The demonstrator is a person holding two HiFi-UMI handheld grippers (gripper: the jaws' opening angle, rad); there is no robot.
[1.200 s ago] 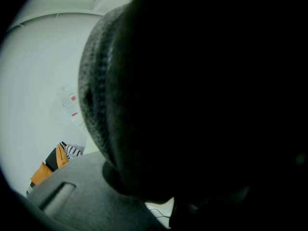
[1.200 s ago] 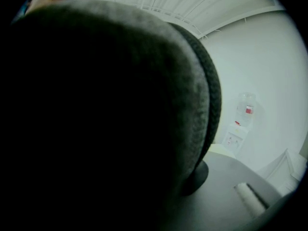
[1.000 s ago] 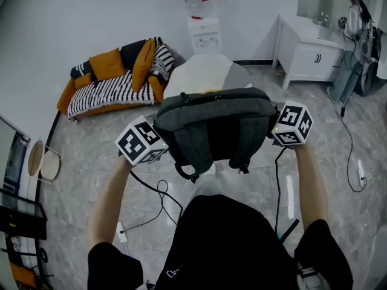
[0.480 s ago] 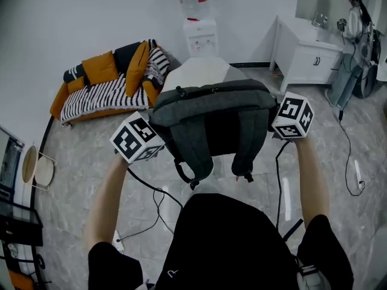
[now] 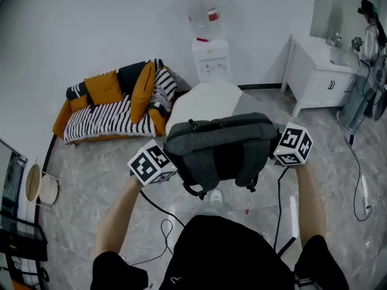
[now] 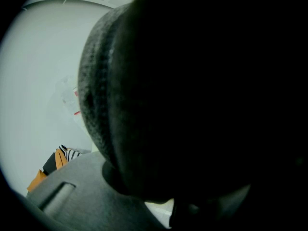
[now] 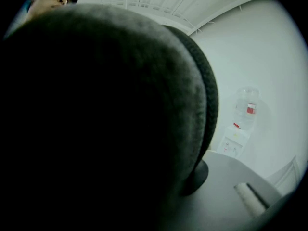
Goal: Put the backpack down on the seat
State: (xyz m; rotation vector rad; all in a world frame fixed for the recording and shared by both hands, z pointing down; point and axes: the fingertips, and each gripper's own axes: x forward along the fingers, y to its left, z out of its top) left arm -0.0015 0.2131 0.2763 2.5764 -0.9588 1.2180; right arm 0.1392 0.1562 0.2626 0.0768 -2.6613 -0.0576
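Observation:
A dark grey backpack (image 5: 221,153) hangs in the air in front of me, straps toward me, held between both grippers. My left gripper (image 5: 158,164) is at its left side and my right gripper (image 5: 289,145) at its right side; the bag hides the jaws in the head view. Just beyond the bag stands the white, rounded seat (image 5: 202,101). In the left gripper view the backpack (image 6: 192,90) fills the picture and presses on a grey finger (image 6: 72,198). In the right gripper view the backpack (image 7: 106,119) does the same over a finger (image 7: 240,194).
A striped sofa (image 5: 115,113) with orange cushions stands at the left wall. A water dispenser (image 5: 211,56) is behind the seat and a white cabinet (image 5: 320,71) at the right. Cables (image 5: 163,219) run over the tiled floor. A person (image 5: 372,29) stands far right.
The backpack sits lower in the head view and looks a little smaller, with the seat still just beyond it. Both grippers keep their hold on its sides.

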